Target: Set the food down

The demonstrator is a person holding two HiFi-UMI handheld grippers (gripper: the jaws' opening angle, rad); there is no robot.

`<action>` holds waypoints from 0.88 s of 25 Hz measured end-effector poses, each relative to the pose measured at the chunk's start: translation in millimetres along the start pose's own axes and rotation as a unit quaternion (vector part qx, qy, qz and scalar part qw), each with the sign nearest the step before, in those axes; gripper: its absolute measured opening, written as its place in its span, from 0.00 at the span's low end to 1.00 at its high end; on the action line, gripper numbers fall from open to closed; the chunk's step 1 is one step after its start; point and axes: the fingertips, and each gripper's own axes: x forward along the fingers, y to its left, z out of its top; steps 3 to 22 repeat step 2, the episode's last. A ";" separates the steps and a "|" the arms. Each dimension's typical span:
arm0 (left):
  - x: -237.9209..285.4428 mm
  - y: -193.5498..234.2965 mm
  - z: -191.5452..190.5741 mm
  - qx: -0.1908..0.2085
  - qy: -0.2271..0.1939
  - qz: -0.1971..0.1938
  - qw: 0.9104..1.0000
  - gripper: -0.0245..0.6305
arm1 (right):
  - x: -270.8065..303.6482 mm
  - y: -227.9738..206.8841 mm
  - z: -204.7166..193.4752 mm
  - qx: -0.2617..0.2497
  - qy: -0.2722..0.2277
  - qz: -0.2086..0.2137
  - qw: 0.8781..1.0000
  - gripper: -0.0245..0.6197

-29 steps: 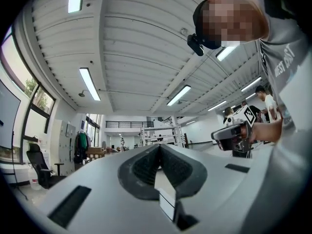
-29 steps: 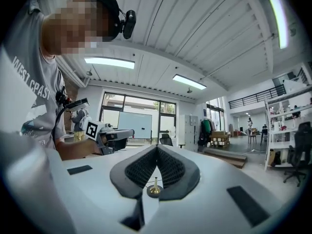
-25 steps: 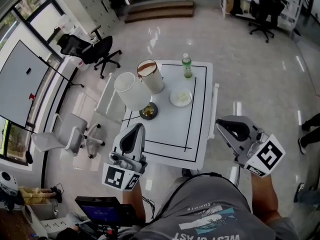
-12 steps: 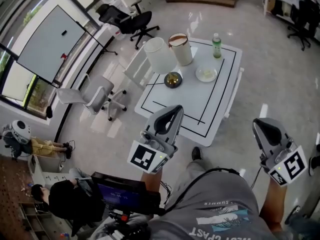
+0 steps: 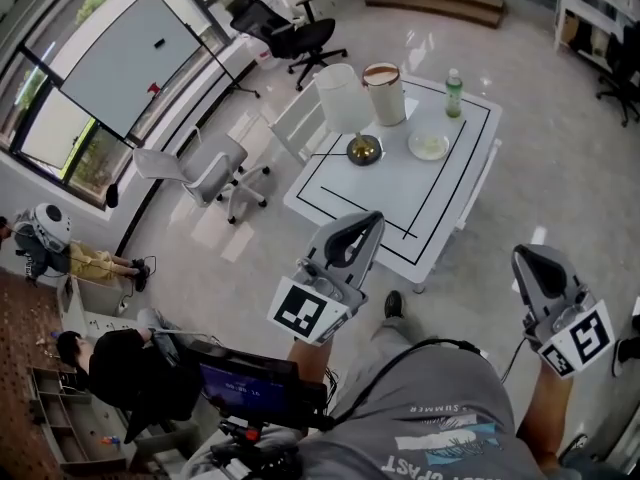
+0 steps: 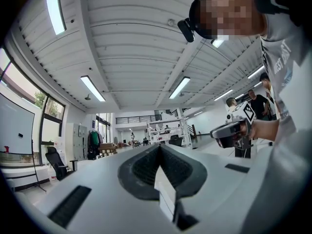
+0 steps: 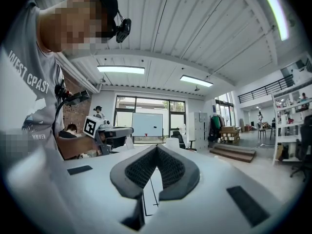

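Looked steeply down, in the head view, on a white table (image 5: 440,203) edged with a black line, at the upper centre of the frame. Found the food (image 5: 430,146) lying pale on a white plate (image 5: 414,154) towards the table's right side, well apart from both tools. Noted beside it a green bottle (image 5: 454,93) with a label too small to read, a white-shaded lamp (image 5: 343,96) on a brass foot, and a pale cylinder (image 5: 386,98) with a brown top. Held the left gripper (image 5: 371,220) at lower centre, tip overlapping the table's near edge in the picture, and the right gripper (image 5: 524,256) at lower right, off the table's right corner. Carried a black-and-white marker cube (image 5: 305,311) on each. Made out "SUMMER" upside down in small print on the grey shirt (image 5: 420,408) at the bottom edge, above larger letters cut off by the frame. Passed to the left gripper view: dark ribbed pads pressed together at centre, nothing between them, with the other tool and its marker cube at the right. Ended with the right gripper view: pads likewise meeting at the tip, empty, a strip of black-lined table showing below them, a whiteboard (image 7: 147,124) behind, and shirt lettering at upper left reading seemingly "WEST COAST".
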 end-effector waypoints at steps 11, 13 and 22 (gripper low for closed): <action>-2.5 -3.5 1.1 0.000 -0.001 0.001 1.000 0.05 | -3.2 1.2 -0.9 0.000 0.001 0.000 1.000 0.05; -2.5 -3.5 1.1 0.000 -0.001 0.001 1.000 0.05 | -3.2 1.2 -0.9 0.000 0.001 0.000 1.000 0.05; -2.5 -3.5 1.1 0.000 -0.001 0.001 1.000 0.05 | -3.2 1.2 -0.9 0.000 0.001 0.000 1.000 0.05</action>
